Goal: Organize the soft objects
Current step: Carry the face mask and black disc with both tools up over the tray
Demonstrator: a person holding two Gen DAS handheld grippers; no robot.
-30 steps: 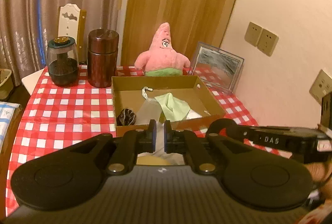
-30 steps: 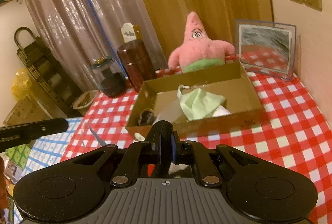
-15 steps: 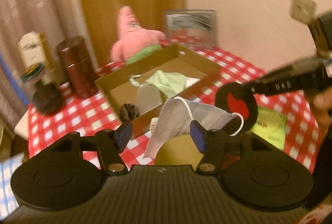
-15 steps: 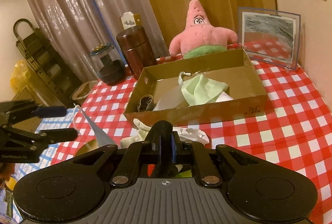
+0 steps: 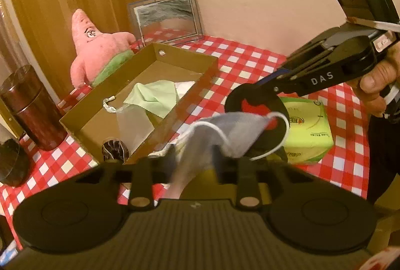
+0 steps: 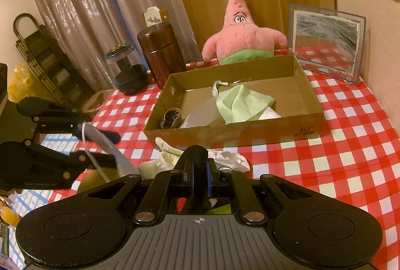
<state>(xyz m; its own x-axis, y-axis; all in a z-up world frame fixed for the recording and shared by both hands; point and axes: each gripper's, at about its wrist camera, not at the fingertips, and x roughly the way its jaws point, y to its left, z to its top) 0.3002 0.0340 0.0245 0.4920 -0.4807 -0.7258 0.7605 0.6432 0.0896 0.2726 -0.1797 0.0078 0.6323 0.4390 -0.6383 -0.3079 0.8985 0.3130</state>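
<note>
A grey face mask [image 5: 225, 135] stretches between my two grippers. My left gripper [image 5: 195, 162] is blurred and its jaws are closing, with the mask's lower end filling the gap between them. In the right wrist view the left gripper [image 6: 110, 148] sits at the left with the mask [image 6: 100, 140] between its fingers. My right gripper [image 6: 198, 170] is shut on a round black pad with red marks [image 5: 255, 104]; one ear loop of the mask hangs over that pad. The open cardboard box [image 6: 237, 129] holds a green cloth [image 6: 242, 102].
A pink star plush [image 6: 240, 37] leans behind the box. White cloths [image 6: 225, 157] lie in front of it, and a green tissue pack [image 5: 307, 135] is under the right gripper. A brown canister [image 6: 162, 52], glass jar [image 6: 127, 72] and picture frame [image 6: 327, 42] stand at the back.
The left gripper went from shut to wide open around the grey mask, then narrowed on it while rolling and dropping lower. The right gripper stayed put, still shut on the black pad.
</note>
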